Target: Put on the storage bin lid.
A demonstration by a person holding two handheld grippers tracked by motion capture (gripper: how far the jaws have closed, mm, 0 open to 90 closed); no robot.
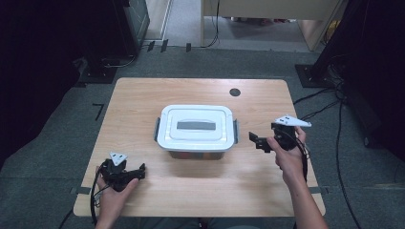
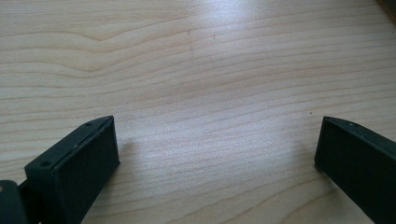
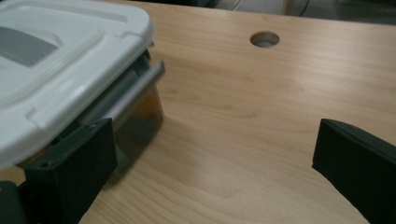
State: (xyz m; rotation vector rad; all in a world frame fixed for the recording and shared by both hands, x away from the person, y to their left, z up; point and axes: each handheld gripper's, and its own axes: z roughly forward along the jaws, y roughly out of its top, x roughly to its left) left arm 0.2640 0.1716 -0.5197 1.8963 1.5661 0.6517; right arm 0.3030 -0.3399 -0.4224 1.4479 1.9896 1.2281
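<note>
The left tongs (image 1: 135, 172) rest low over the near left part of the worktop (image 1: 143, 95), jaws spread wide with bare wood grain between them in the left gripper view and nothing held. The hand (image 1: 114, 193) that carries them lies at the near edge. The right tongs (image 1: 258, 141) are also spread wide and empty; in the right gripper view their jaws frame bare wood, and one jaw stands just beside the near corner of the storage box (image 3: 56, 60), though whether it touches the box wall is hard to tell from that angle. In the high view these tongs point toward the box's right end, near its grey latch (image 1: 235, 131), with a small gap showing between them. The box (image 1: 197, 130) sits between the two tongs, well apart from the left pair and close to the right pair, its white lid (image 1: 196, 112) on and a grey panel (image 1: 202, 126) set in the lid's middle. Through the clear wall below the lid something coloured shows, too blurred to name. Beyond the right tongs, farther across the worktop, is a round cable hole (image 3: 265, 39).
</note>
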